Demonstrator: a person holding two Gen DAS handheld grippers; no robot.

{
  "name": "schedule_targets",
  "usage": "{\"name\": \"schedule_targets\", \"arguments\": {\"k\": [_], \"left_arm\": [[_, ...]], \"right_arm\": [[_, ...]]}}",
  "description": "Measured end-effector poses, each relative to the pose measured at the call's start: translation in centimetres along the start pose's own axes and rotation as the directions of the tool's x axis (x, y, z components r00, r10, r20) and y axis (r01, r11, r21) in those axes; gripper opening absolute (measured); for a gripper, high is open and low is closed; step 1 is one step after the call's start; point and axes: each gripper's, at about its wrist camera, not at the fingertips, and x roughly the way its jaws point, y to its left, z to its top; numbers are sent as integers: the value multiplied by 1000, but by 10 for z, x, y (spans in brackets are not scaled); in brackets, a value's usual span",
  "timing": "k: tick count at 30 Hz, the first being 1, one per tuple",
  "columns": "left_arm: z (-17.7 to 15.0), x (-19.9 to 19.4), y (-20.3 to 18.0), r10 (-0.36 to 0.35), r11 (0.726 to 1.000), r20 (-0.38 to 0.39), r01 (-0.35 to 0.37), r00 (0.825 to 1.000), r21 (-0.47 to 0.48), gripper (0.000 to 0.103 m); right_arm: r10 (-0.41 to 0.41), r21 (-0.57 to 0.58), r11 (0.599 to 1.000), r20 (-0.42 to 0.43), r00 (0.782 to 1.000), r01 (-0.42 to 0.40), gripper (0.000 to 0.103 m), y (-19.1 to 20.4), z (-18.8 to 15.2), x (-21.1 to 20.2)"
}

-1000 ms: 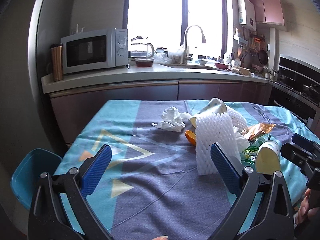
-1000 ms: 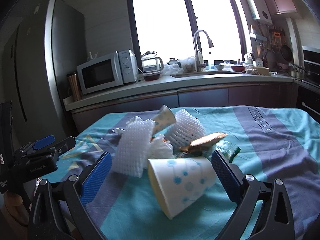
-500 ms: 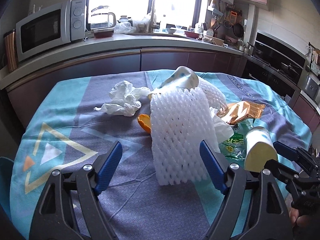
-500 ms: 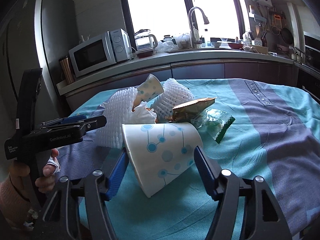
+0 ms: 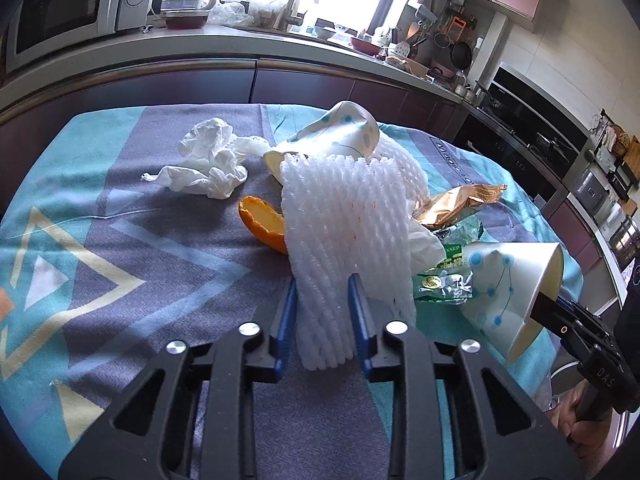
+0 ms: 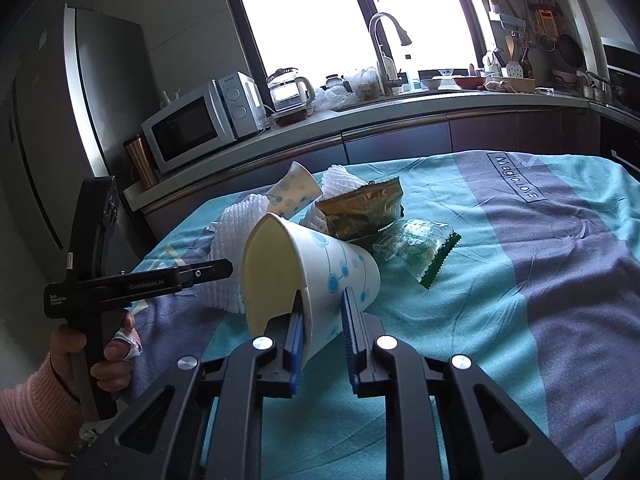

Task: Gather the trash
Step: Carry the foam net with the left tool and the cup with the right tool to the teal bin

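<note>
Closing left gripper (image 5: 322, 312) jaws seen pinching near end of white foam fruit net (image 5: 344, 236), draped over trash pile on tablecloth (image 5: 132, 264). Closing right gripper (image 6: 322, 326) jaws clamped across rim of tipped dotted paper cup (image 6: 320, 264). Orange peel (image 5: 262, 224), gold wrapper (image 5: 456, 200), crumpled tissue (image 5: 208, 164) noted beyond.

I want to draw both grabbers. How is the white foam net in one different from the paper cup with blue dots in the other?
The white foam net sleeve is soft, holey mesh; the dotted paper cup is smooth and printed. The left gripper is closing across the sleeve's end; the right gripper is closing on the cup's rim wall, one finger inside. The sleeve drapes over the trash pile; the cup lies tipped sideways. Both are white trash on the tablecloth.
</note>
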Motion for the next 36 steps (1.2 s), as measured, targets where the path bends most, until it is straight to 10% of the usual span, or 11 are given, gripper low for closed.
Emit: {"name": "schedule_targets", "arguments": {"k": [20, 36], "left_arm": [[-30, -131, 33, 50, 997, 201, -35, 978, -76, 14], [-72, -232, 107, 267, 951, 282, -206, 921, -229, 14]], "right_arm": [[187, -41, 982, 16, 982, -186, 4, 52, 20, -5], [454, -111, 878, -115, 884, -466, 4, 159, 35, 57]]}}
